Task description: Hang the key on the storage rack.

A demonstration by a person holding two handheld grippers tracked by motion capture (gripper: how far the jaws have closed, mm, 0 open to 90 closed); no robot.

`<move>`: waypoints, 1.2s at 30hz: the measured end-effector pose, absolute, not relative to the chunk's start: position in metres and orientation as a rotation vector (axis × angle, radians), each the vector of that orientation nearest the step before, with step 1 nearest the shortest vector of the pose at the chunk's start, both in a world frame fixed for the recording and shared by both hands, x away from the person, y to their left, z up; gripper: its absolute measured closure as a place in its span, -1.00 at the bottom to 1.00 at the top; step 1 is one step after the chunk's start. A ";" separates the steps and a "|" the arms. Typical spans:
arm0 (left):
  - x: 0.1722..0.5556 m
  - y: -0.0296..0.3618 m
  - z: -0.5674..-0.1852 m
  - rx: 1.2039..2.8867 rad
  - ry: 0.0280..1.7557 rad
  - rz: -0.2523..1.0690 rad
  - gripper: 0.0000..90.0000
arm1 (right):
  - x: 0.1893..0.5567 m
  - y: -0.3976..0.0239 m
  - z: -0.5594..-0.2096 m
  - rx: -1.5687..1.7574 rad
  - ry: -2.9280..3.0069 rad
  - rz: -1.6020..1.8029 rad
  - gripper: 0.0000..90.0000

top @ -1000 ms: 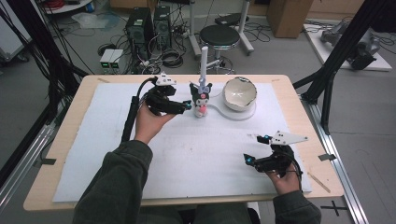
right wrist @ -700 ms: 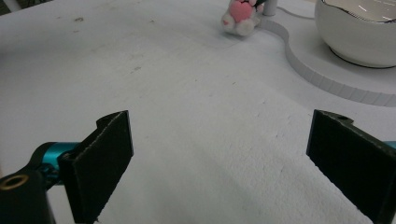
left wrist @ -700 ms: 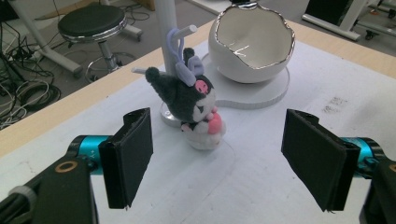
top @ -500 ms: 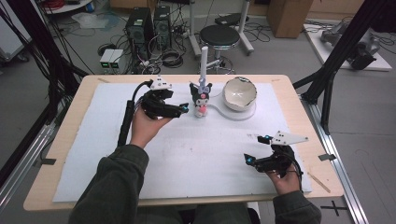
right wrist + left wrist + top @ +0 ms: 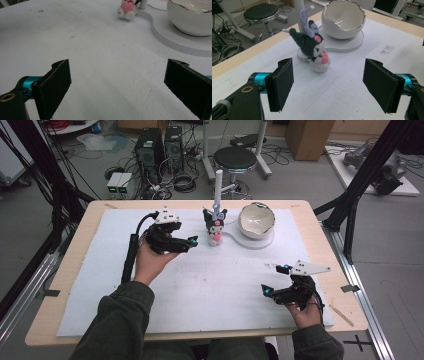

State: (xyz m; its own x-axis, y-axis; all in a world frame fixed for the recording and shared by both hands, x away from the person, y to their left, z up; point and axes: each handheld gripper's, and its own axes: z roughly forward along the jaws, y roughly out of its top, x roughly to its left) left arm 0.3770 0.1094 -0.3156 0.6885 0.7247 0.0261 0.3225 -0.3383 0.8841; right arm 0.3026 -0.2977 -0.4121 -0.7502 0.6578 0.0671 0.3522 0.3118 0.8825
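The plush toy (image 5: 215, 226) stands upright on the white mat (image 5: 200, 285) of the counter (image 5: 65, 285), just beside the flat white base (image 5: 260, 241) that carries the egg-shaped bowl (image 5: 256, 219); a white post (image 5: 218, 182) rises directly behind the toy, and a lilac loop (image 5: 305, 21) on its head lies against that post.

The left claw (image 5: 192, 241) sits near the toy on the side away from the bowl, jaws wide apart with nothing between them; in the left gripper view the toy lies ahead of the pads (image 5: 283, 83), apart from both. The right claw (image 5: 274, 280) rests well apart from the toy, nearer the person, likewise wide open and empty.

Risks, as judged: the toy is small, soft and top-heavy, so a pad arriving on one side first would likely tip or slide it toward the base; a grip taken too high may catch the ears alone and let the body swing; if the loop is hooked on the post, lifting sideways could drag the post or snag; the bowl stands near enough that a wide approach may knock it.
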 end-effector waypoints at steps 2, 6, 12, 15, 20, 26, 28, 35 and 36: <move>0.375 0.111 -0.317 1.937 0.809 0.523 -0.45 | 0.302 -0.297 -0.412 0.911 2.278 1.411 -0.86; 0.370 0.115 -0.319 1.939 0.803 0.521 -0.45 | 0.303 -0.297 -0.412 0.906 2.275 1.410 -0.86; 0.363 0.122 -0.321 1.934 0.803 0.526 -0.46 | 0.303 -0.296 -0.412 0.909 2.276 1.409 -0.86; 0.359 0.125 -0.323 1.935 0.799 0.525 -0.46 | 0.303 -0.296 -0.412 0.911 2.275 1.407 -0.86; 0.352 0.128 -0.326 1.945 0.787 0.524 -0.47 | 0.302 -0.296 -0.412 0.914 2.273 1.405 -0.86; 0.344 0.133 -0.326 1.953 0.764 0.525 -0.48 | 0.302 -0.296 -0.412 0.917 2.270 1.404 -0.86; 0.341 0.136 -0.325 1.951 0.757 0.527 -0.48 | 0.302 -0.296 -0.412 0.918 2.269 1.405 -0.86; 0.335 0.141 -0.327 1.948 0.751 0.521 -0.48 | 0.302 -0.296 -0.412 0.916 2.269 1.402 -0.86; 0.334 0.142 -0.328 1.951 0.745 0.520 -0.49 | 0.302 -0.296 -0.412 0.920 2.273 1.403 -0.86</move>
State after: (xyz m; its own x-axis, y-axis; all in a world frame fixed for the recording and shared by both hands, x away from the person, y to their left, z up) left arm 0.3338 0.1422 -0.3275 0.7242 0.6878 0.0498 0.2842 -0.3634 0.8872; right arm 0.3019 -0.2959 -0.4117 -0.7434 0.6657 0.0649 0.3564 0.3121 0.8807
